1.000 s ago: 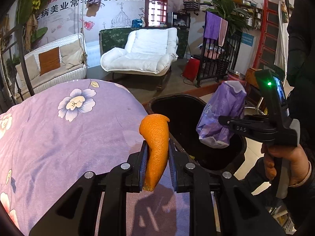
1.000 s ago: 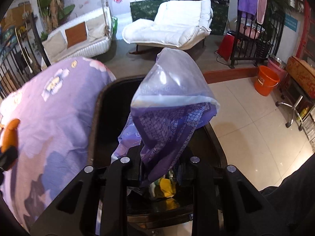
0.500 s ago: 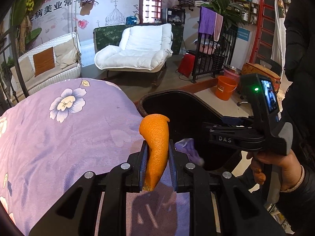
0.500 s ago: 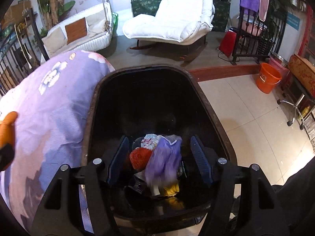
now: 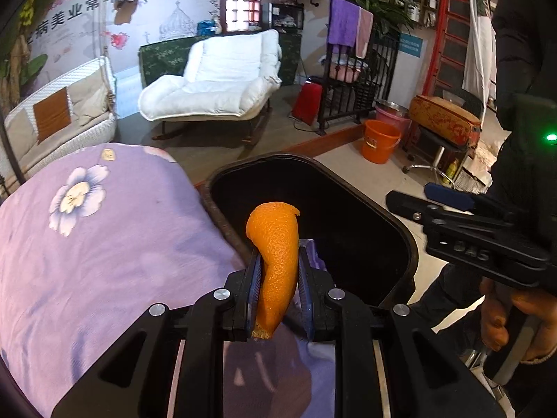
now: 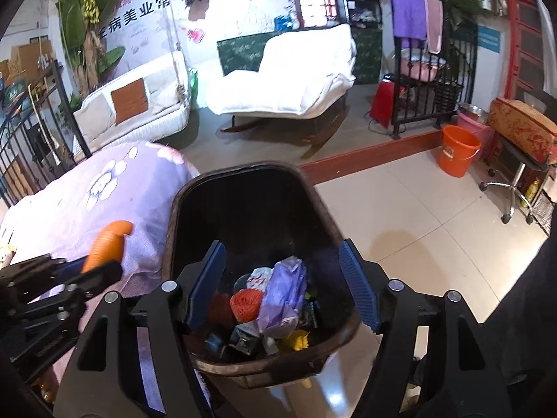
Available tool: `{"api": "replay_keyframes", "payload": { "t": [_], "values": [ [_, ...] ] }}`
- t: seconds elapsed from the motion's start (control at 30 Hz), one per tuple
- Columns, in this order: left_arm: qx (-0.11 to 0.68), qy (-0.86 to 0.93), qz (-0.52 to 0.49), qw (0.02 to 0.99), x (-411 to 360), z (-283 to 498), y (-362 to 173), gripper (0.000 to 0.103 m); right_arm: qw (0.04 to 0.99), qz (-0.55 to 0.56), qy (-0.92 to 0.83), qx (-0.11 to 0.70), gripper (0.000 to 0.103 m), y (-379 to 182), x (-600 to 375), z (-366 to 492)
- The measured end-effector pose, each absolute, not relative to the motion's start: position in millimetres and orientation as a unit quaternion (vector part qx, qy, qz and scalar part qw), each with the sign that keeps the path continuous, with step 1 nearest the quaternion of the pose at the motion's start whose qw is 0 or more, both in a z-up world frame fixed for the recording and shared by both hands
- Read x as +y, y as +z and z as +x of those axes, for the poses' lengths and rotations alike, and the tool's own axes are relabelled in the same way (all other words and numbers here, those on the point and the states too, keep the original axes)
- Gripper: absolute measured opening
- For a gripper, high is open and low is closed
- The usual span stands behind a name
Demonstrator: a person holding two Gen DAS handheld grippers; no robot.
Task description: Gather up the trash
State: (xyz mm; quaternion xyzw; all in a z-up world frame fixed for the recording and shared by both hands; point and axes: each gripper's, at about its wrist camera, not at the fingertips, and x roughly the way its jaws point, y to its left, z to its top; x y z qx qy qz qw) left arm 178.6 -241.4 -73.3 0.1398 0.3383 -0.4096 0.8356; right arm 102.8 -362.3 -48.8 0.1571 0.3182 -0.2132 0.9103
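In the left wrist view, our left claw (image 5: 278, 275) is clamped on an orange peel (image 5: 275, 261), held over the purple flowered table (image 5: 87, 244) just left of the black trash bin (image 5: 400, 230); we judge the next move is to carry it right, past the rim, and let go. In the right wrist view, our right claw (image 6: 282, 285) hangs over the bin with its jaws opening and nothing between them; a purple wrapper (image 6: 283, 299) lies below among other trash. The right claw's place over the bin could crowd the drop.

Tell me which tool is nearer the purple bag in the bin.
Right. The right tool hovers open directly above the purple bag; the left tool, gripping orange peel, sits beside the bin.
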Motion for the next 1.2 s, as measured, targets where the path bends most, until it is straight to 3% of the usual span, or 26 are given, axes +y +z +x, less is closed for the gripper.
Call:
{"api": "replay_keyframes", "payload": {
  "t": [0.53,0.63,0.67,0.73,0.77,0.8,1.2],
  "values": [
    [0.387,-0.433,0.158,0.799,-297.8,192.2,-101.3,0.021,0.907,0.171,-0.266,0.279,0.07,-34.6,-386.7,63.6],
    [0.39,-0.435,0.165,0.795,-305.7,192.4,-105.1,0.022,0.907,0.171,-0.273,0.272,0.077,-32.6,-388.5,60.4],
    [0.392,-0.438,0.169,0.791,-308.3,191.9,-106.8,0.025,0.907,0.171,-0.276,0.267,0.077,-31.3,-388.2,59.6],
    [0.386,-0.435,0.181,0.793,-311.4,190.1,-107.4,0.039,0.908,0.169,-0.278,0.265,0.077,-28.9,-389.4,58.9],
    [0.382,-0.433,0.184,0.795,-312.4,189.5,-107.2,0.055,0.908,0.169,-0.279,0.263,0.077,-27.9,-389.2,58.8],
    [0.374,-0.432,0.184,0.8,-311.4,187.2,-105.2,0.063,0.908,0.17,-0.28,0.26,0.077,-27.0,-389.2,58.1],
    [0.299,-0.397,0.139,0.856,-261.5,178.2,-68.5,0.087,0.918,0.149,-0.307,0.203,0.093,-5.7,-373.0,50.8]
  ]
}}
